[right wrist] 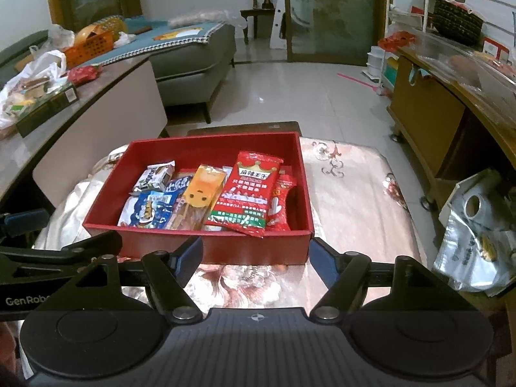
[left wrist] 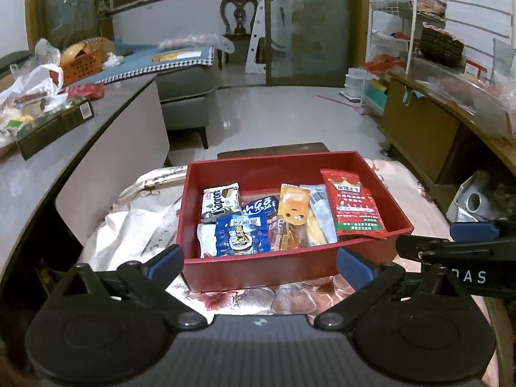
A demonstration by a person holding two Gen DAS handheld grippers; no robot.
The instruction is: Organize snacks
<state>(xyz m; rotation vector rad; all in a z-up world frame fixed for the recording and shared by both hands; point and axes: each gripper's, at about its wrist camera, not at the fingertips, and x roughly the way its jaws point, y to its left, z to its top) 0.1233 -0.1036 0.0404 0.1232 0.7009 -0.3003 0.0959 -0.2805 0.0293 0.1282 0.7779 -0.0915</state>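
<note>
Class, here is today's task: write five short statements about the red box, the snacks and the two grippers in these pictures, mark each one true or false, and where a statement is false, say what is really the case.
1. The red box holds several snack packets. True.
2. The left gripper grips a snack. False: its fingers are spread wide with nothing between them.
3. The red crown packet lies inside the box, on its right side. True.
4. The box stands on bare floor. False: it rests on a flowered cloth.
5. The right gripper is shut. False: it is open, in front of the box's near wall.
</note>
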